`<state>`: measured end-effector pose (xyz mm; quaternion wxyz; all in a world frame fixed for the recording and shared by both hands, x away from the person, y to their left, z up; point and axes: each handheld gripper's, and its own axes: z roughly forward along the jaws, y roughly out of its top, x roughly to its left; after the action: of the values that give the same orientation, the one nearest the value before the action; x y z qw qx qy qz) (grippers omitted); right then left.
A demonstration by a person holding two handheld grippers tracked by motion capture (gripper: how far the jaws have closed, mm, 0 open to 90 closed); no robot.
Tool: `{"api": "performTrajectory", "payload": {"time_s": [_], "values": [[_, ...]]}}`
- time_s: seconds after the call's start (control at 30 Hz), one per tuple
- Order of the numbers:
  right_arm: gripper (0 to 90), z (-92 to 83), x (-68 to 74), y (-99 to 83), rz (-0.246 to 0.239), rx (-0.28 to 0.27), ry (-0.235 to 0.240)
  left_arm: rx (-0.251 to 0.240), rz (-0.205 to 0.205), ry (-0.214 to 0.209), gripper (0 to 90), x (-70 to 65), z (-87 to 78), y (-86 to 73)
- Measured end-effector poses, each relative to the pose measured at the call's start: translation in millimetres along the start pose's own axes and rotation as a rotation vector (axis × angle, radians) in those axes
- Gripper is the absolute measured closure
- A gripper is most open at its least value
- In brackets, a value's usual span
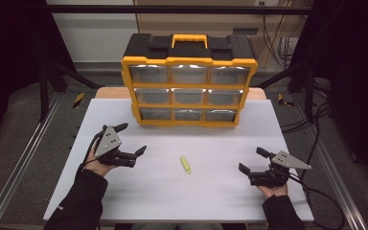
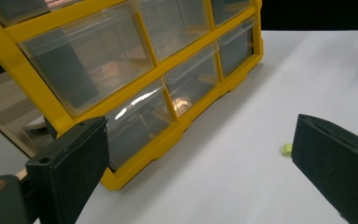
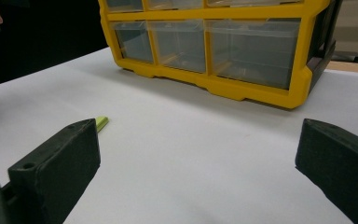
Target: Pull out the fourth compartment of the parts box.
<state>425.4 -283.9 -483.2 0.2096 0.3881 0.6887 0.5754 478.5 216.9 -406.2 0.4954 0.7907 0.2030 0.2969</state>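
Note:
A yellow and black drawer cabinet (image 1: 189, 81) with clear drawers stands at the back of the white table; it also rises close ahead in the left gripper view (image 2: 135, 88) and the right gripper view (image 3: 214, 46). All its drawers look closed. A small yellow-green stick (image 1: 186, 165) lies flat on the table between the hands, peeking past a jaw as the stick (image 2: 286, 149) and the stick (image 3: 101, 122). My left gripper (image 1: 131, 139) is open and empty at the left, near the cabinet's lower left corner. My right gripper (image 1: 253, 160) is open and empty at the right.
The white table top (image 1: 206, 201) reaches to the front edge between the two forearms. Metal frame rails (image 1: 19, 158) run along both sides. Cables (image 1: 316, 143) trail off the right side. A wooden board (image 1: 110, 92) shows behind the table.

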Motion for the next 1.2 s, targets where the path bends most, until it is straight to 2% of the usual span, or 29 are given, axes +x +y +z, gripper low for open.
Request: {"api": "performTrajectory", "payload": {"time_s": [0.37, 0.73, 0.83, 0.9, 0.93, 0.97, 1.2], "values": [[0.4, 0.1, -0.1, 0.0, -0.002, 0.002, 0.002, 0.019, 0.107, 0.002, 4.1, 2.7, 6.4, 22.5], [0.5, 0.1, -0.1, 0.2, 0.000, 0.000, 0.003, 0.027, 0.163, 0.005, 4.1, 8.2, 14.6, 40.2], [0.5, -0.6, 0.0, 0.4, 0.000, -0.004, 0.003, 0.040, 0.183, 0.008, 4.1, 9.2, 17.8, 42.8], [0.5, -0.7, -0.2, 0.5, 0.000, -0.004, 0.002, 0.051, 0.221, 0.015, 4.1, 10.0, 21.7, 48.3], [0.5, -0.7, -0.1, 0.5, -0.001, -0.003, 0.002, 0.051, 0.221, 0.015, 4.2, 10.0, 21.7, 48.3], [0.5, -0.7, -0.1, 0.4, -0.002, -0.002, 0.001, 0.052, 0.239, 0.017, 4.2, 11.1, 23.4, 52.5], [0.5, -0.6, 0.0, 0.4, -0.001, -0.001, 0.002, 0.058, 0.271, 0.033, 4.6, 18.1, 28.4, 62.3]]}}
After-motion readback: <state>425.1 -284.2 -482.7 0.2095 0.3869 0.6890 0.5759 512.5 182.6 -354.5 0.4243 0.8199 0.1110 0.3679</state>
